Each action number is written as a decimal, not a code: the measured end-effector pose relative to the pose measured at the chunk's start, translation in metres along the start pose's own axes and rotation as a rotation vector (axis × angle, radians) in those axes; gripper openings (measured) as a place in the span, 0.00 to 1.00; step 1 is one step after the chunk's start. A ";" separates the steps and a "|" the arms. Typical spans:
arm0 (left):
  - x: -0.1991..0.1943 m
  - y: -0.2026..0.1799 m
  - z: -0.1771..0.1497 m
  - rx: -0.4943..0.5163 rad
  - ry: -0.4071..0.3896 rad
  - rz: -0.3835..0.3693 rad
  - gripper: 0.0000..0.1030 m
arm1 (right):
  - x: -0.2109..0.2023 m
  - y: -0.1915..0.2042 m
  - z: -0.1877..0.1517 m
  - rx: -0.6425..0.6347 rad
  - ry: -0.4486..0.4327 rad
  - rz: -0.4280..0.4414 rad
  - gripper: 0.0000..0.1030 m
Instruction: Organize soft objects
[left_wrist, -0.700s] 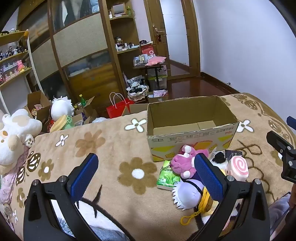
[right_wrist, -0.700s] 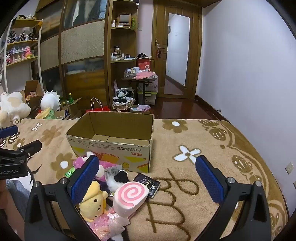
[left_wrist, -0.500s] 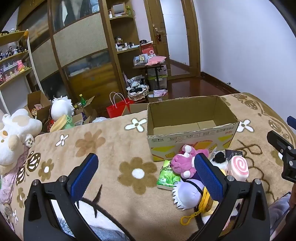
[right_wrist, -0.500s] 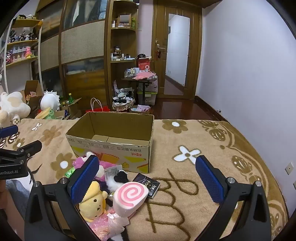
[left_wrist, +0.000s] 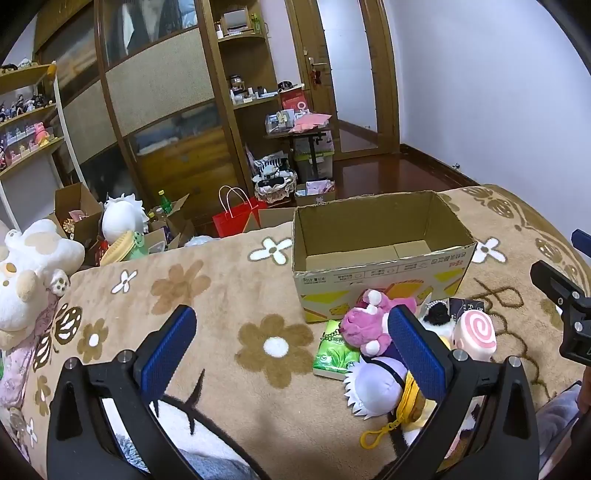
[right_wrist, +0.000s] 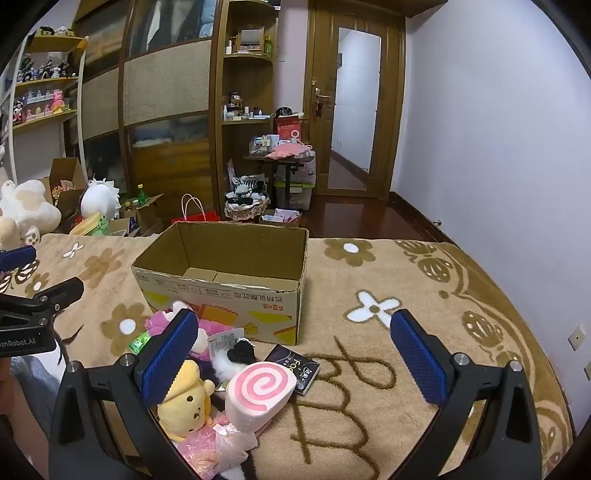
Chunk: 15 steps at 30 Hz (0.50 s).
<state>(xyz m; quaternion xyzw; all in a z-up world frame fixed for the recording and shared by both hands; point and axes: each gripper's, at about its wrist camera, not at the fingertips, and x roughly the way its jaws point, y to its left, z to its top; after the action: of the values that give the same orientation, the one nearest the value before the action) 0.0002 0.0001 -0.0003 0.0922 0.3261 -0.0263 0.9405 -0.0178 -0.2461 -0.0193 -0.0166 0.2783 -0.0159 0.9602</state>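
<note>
Pink swirl plush (right_wrist: 260, 389) between right gripper (right_wrist: 291, 356) fingers, untouched.

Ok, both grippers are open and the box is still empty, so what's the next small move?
Probably lower the right gripper onto the pink swirl plush. It lies on top of the pile in front of the empty cardboard box, just left of that gripper's centre, and nothing sits between its fingers.
</note>
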 end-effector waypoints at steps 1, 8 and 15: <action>0.000 0.000 0.000 0.000 0.000 0.000 0.99 | 0.000 0.000 0.000 0.000 -0.001 0.000 1.00; 0.000 0.000 0.000 0.000 -0.001 0.001 0.99 | 0.000 0.000 0.000 -0.002 -0.001 0.000 1.00; 0.000 0.000 0.000 0.001 -0.002 0.001 0.99 | 0.000 0.000 0.000 -0.003 -0.002 -0.002 1.00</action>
<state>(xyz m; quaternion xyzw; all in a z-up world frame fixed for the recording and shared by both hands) 0.0001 0.0001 -0.0004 0.0929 0.3252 -0.0263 0.9407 -0.0179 -0.2459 -0.0190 -0.0185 0.2775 -0.0164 0.9604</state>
